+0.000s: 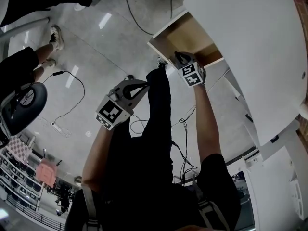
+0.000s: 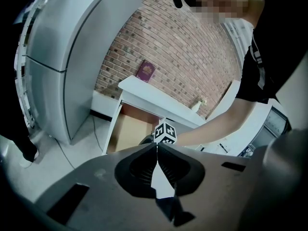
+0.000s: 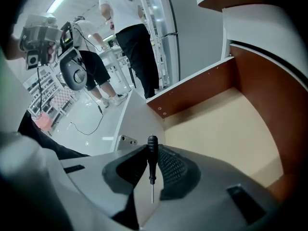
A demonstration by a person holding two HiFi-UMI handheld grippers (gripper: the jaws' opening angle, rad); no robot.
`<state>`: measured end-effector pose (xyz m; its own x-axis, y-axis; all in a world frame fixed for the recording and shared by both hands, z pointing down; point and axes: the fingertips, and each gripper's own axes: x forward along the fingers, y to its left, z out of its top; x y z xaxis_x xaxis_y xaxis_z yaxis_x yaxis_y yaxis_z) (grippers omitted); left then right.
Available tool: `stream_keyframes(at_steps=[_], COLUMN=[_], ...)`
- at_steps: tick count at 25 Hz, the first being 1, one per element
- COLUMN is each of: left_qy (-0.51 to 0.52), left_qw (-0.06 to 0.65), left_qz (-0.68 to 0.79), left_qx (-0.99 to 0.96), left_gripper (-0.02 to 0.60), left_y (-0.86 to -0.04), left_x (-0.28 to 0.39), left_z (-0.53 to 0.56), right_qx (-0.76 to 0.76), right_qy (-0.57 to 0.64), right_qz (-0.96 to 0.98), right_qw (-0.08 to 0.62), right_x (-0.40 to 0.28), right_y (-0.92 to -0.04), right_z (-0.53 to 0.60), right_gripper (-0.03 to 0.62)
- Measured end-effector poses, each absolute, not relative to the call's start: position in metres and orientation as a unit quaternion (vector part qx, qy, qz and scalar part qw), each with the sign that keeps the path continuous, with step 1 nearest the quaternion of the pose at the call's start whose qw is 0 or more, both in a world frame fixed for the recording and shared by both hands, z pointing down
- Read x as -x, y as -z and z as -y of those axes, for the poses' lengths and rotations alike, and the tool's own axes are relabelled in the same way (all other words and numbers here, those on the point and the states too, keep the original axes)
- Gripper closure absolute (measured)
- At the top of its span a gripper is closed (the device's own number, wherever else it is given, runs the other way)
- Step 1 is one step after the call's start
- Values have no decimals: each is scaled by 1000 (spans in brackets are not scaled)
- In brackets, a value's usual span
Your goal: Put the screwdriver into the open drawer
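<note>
Under the edge of the white counter (image 1: 250, 47), the open drawer with white walls and a pale wooden bottom (image 1: 192, 37) stands pulled out. The right tool (image 1: 179, 57) is up at its rim, nose tipped down towards the inside. From the right gripper view, that right tool (image 3: 152, 150) is pinching the small screwdriver with a black handle and thin metal shaft (image 3: 152, 160). The ribbed pads are pressed on the handle from both sides, the handle end pointing out towards the drawer (image 3: 216, 124) and the bare shaft running back between the jaws. So the screwdriver is held in the air, by the drawer's front corner, with the bare drawer bottom spreading beyond it and to the right.

Over on the other side, the left tool (image 1: 141, 86) hangs out over the grey floor (image 1: 96, 47), well apart from the drawer. Its own view shows the left tool (image 2: 157, 147) with the jaw tips pressed together and nothing between them. A purple book (image 2: 146, 71) leans against the brick wall (image 2: 183, 47) at the back edge of the counter (image 2: 159, 102).
</note>
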<state>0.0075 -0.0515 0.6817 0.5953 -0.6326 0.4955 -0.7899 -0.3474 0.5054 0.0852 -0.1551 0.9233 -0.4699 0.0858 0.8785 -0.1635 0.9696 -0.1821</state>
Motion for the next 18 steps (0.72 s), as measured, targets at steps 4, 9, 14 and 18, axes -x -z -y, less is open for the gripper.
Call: stream_keyframes(at_steps=[4, 9, 14, 18], left_qy=[-103, -100, -99, -98], left_qw=[373, 376, 380, 382], left_qz=[439, 440, 444, 448], left_qx=[-811, -809, -805, -802], left_gripper=[565, 565, 565, 565], left_y=[-689, -697, -704, -708], left_x=[-4, -4, -6, -5], left_z=[51, 51, 49, 47], right_qx=[-23, -20, -15, -14], right_qy=[-121, -124, -122, -125], right_qz=[848, 839, 827, 826], right_qw=[515, 530, 548, 550], right_x=[-79, -79, -85, -83], right_y=[-938, -956, -977, -983], right_z=[157, 161, 164, 166], right_gripper=[470, 470, 470, 470])
